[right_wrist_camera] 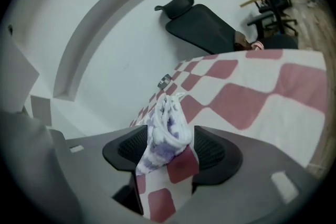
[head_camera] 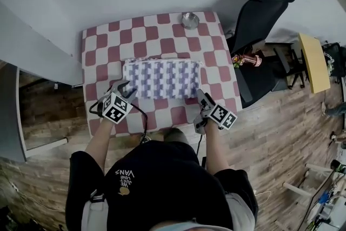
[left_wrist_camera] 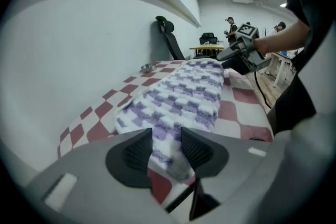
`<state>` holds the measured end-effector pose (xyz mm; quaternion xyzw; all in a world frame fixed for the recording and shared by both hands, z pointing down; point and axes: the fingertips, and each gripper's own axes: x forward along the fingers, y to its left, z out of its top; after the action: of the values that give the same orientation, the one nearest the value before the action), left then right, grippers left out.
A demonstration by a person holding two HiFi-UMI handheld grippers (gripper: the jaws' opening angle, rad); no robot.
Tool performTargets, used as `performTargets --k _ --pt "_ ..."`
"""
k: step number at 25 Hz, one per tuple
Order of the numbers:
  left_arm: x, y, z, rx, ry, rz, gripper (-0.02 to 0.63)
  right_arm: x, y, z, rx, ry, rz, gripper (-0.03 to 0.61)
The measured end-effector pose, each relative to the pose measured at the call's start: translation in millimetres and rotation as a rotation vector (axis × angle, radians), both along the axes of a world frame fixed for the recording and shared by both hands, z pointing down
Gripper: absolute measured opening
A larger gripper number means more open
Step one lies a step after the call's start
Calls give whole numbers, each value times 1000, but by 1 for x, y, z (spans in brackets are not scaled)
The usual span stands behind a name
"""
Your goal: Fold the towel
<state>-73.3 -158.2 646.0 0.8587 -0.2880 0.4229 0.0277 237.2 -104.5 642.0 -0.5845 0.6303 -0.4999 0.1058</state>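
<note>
- The towel (head_camera: 162,78) covers the middle of the tabletop (head_camera: 102,46); bare checkered margins run all round it.
- A small metal bowl (head_camera: 190,20) sits at the far edge, well apart from the towel.
- A black chair (head_camera: 265,13) crowds the right side.

both my arms reach forward and down from black sleeves, elbows bent. my left forearm (head_camera: 100,138) angles out to the left. my left gripper (head_camera: 125,89) points steeply down, its marker cube facing up. its jaws stand a little apart, with the near edge of the towel (left_wrist_camera: 178,97) lying between the pads, which do not press on it. my right forearm (head_camera: 214,144) runs nearly straight ahead. my right gripper (head_camera: 201,97) points down at a shallower angle, its jaws spread wide and a bunched towel corner loose between them.
</note>
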Motion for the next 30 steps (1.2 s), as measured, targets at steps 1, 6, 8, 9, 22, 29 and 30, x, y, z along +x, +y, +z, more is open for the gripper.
performTargets --k 1,6,8,9,22,29,30 --pt "-4 -1 5 -12 -7 -4 149 -3 5 3 -6 -50 18 271" --pt "-9 -2 17 -42 1 -26 149 -21 9 13 -19 -255 63 271" --pt "-7 -1 17 -40 1 -32 149 -23 6 19 -36 -302 89 270" --pt "-7 -1 17 -40 3 -37 149 -22 4 22 -43 -326 107 270" --pt "-6 1 19 -80 40 -95 149 -9 -11 34 -59 -448 221 51" --pt "40 26 18 -133 111 -72 149 39 15 6 -18 -337 253 46" --pt "47 31 19 -134 115 -64 149 45 23 4 -20 -318 262 46"
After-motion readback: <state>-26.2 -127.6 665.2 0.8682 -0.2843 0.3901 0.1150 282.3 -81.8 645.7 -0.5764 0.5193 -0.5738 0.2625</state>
